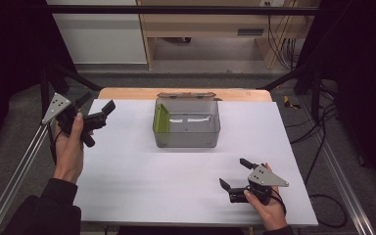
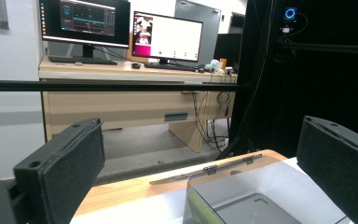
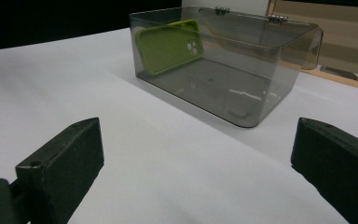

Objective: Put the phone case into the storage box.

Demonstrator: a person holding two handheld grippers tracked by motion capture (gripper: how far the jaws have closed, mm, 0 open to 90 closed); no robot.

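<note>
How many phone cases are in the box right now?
1. A green phone case leans on edge against the left wall of the clear box, as the high view shows it. The see-through walls hide nothing else.

We wear dark long sleeves (image 1: 39, 210). Left gripper (image 1: 95, 115): black body, flat black padded jaws, grey three-cornered plate (image 1: 56, 107) with small holes. Right gripper (image 1: 239, 174): same black build, grey holed plate (image 1: 267, 176), a black cable trailing at the wrist.
</note>
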